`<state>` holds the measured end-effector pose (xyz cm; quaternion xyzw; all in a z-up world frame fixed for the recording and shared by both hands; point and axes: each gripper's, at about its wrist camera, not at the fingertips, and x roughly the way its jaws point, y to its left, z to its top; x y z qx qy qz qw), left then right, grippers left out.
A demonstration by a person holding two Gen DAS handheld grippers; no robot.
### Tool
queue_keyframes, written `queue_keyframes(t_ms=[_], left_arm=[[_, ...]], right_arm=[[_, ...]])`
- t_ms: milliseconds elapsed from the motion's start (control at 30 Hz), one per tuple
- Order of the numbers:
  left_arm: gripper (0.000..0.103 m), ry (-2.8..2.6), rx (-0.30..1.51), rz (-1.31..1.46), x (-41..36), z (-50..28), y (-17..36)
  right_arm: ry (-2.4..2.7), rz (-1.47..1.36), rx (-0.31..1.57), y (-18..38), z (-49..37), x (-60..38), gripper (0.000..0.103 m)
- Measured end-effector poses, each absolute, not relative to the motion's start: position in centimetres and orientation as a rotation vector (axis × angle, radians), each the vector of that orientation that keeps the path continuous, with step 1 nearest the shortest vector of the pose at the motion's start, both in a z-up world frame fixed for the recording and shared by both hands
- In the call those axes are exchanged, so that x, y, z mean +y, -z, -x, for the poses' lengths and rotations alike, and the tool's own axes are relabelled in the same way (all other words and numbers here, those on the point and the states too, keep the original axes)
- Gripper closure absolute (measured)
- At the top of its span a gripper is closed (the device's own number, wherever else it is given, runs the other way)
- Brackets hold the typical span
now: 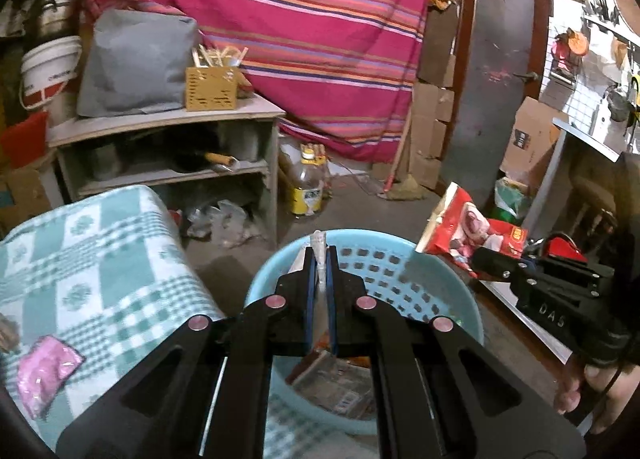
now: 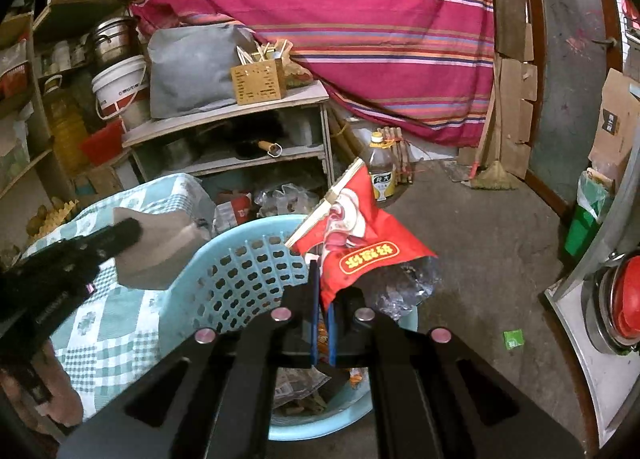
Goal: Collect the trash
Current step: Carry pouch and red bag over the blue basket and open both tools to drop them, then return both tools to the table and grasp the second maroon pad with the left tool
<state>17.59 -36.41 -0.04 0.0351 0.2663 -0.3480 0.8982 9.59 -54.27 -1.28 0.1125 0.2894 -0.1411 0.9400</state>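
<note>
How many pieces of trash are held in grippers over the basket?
2. The left gripper pinches a pale flat wrapper; the right gripper grips a red snack bag, both above the blue basket. Others may be hidden.

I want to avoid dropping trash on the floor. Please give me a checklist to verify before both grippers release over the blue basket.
1. Left gripper shut on the grey wrapper: ok.
2. Right gripper shut on the red wrapper: ok.
3. Grey wrapper above the blue basket opening: cannot tell; in the right wrist view it appears over the checkered cloth.
4. Red wrapper fully over the basket: not ok, part of it overhangs the rim.
5. Basket has free space: ok.
</note>
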Motion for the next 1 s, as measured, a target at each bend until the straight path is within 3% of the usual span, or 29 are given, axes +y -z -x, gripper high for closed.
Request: queue_keyframes(t_ms=[100,167,233,367,433,533,800,867,933,1000], left_arm=[[0.095,0.724,0.56,-0.065,-36.8,-17.9,0.1],[0.085,0.728,0.572,-0.057,-36.8,-18.2,0.2],[0.067,0.728,0.582,-0.06,-36.7,-18.4,0.3],[0.053,0.691,0.565,-0.075,-36.0,-18.4,0.1],[0.034,0.66,0.554,-0.066,-35.2,-18.4,-0.1],[0.022,0.607,0.527,-0.066,-33.9,-18.3,-0.5],[0.007,0.495,0.49,-0.076,-29.8,-18.3,-1.4],[0.006,0.469,0.486,-0.072,-28.0,-18.4,-1.8],[0.006,0.446,0.481,-0.071,-26.7,-18.4,-2.1],[0.006,0.417,0.475,-0.076,-25.0,-18.3,-2.5]], right_arm=[[0.293,-0.236,0.593,1.3,-9.7,-54.3,0.1],[0.296,-0.238,0.595,1.4,-9.7,-54.5,0.1],[0.296,-0.237,0.599,1.4,-9.9,-54.2,0.1],[0.291,-0.236,0.608,1.7,-10.0,-54.1,0.1],[0.285,-0.237,0.612,1.8,-10.2,-53.9,0.1],[0.266,-0.242,0.632,2.2,-10.8,-53.6,0.099],[0.242,-0.226,0.694,3.5,-13.5,-51.8,0.098],[0.241,-0.228,0.72,4.1,-14.1,-51.6,0.089],[0.246,-0.224,0.742,4.7,-14.5,-51.4,0.04],[0.267,-0.207,0.74,5.1,-14.6,-51.1,0.036]])
